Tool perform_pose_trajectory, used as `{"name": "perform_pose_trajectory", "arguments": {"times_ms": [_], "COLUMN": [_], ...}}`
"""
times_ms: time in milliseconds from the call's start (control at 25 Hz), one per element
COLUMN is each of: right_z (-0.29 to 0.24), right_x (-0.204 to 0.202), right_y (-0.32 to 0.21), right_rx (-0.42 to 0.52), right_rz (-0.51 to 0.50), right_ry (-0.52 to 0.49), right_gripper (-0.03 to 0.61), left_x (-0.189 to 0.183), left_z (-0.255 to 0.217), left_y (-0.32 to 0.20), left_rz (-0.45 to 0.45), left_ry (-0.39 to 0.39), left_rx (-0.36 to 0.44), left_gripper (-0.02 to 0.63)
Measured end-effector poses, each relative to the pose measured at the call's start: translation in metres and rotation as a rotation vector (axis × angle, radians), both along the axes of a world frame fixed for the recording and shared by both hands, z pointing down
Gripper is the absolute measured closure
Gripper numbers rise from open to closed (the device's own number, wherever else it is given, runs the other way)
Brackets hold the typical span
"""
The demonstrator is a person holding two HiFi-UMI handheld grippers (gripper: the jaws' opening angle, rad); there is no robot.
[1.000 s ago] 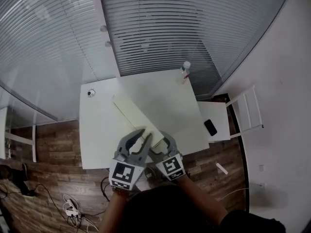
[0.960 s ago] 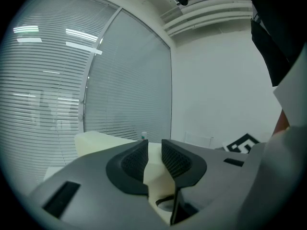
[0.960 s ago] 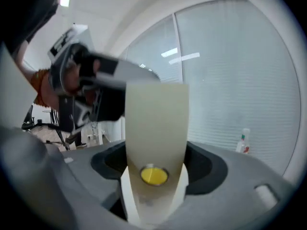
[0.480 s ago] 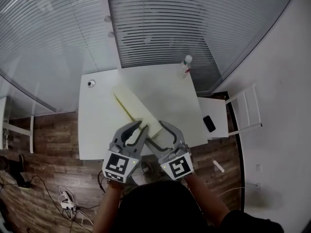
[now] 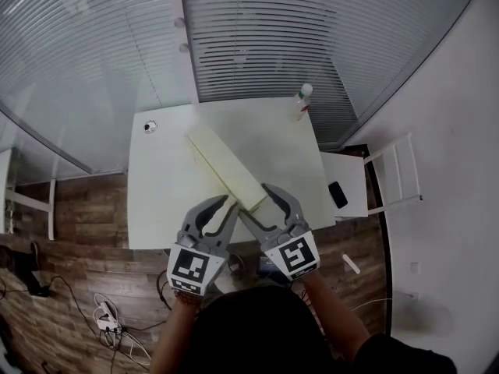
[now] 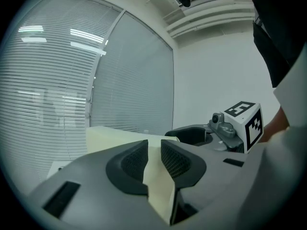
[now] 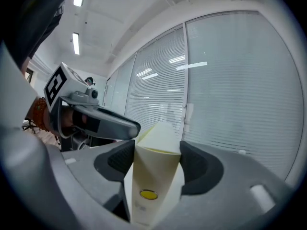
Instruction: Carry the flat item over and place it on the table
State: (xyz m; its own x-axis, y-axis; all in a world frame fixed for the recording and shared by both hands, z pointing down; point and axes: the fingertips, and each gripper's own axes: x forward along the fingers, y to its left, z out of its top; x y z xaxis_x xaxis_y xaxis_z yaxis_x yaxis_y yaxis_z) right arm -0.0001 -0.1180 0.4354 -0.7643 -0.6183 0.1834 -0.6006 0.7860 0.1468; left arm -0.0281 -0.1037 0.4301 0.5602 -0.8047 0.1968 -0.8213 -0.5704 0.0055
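The flat item [image 5: 226, 166] is a long pale yellow folded sheet that slants over the white table [image 5: 156, 201], its far end toward the back left. Its near end sits between both grippers. My left gripper [image 5: 218, 209] pinches a thin edge of the item [image 6: 158, 186] between its pads; its jaws [image 6: 154, 150] have just been closing. My right gripper [image 5: 257, 201] grips the thicker folded end [image 7: 153, 176], which has a yellow dot, and fills its jaws [image 7: 157, 147]; these have also just been closing on it.
A small bottle [image 5: 302, 100] stands at the table's back right corner and a small round thing [image 5: 149, 126] at its back left. A white stool [image 5: 347, 179] with a black phone [image 5: 337, 195] stands right of the table. Glass walls with blinds lie behind. Cables [image 5: 109, 318] lie on the wood floor.
Both grippers have drawn back toward the person with the item's near end. The right gripper has come up and rolled slightly, and the jaws of both stand narrower round the item.
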Motion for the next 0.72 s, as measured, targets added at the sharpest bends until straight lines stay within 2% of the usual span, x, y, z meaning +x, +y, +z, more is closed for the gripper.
{"name": "perform_pose_trajectory", "arguments": {"times_ms": [400,720], "right_z": [0.001,0.002], "right_x": [0.015,0.047], "right_y": [-0.007,-0.028], "right_rx": [-0.027,-0.094], "right_rz": [0.071,0.155], "right_ry": [-0.022,-0.112], "right_gripper": [0.293,0.293], "left_x": [0.003,-0.003], "left_z": [0.025,0.034], "left_y": [0.016,0.021], "left_rz": [0.025,0.022], "left_ry": [-0.01,-0.009], "left_rx": [-0.048,-0.074], "left_gripper": [0.523,0.523]}}
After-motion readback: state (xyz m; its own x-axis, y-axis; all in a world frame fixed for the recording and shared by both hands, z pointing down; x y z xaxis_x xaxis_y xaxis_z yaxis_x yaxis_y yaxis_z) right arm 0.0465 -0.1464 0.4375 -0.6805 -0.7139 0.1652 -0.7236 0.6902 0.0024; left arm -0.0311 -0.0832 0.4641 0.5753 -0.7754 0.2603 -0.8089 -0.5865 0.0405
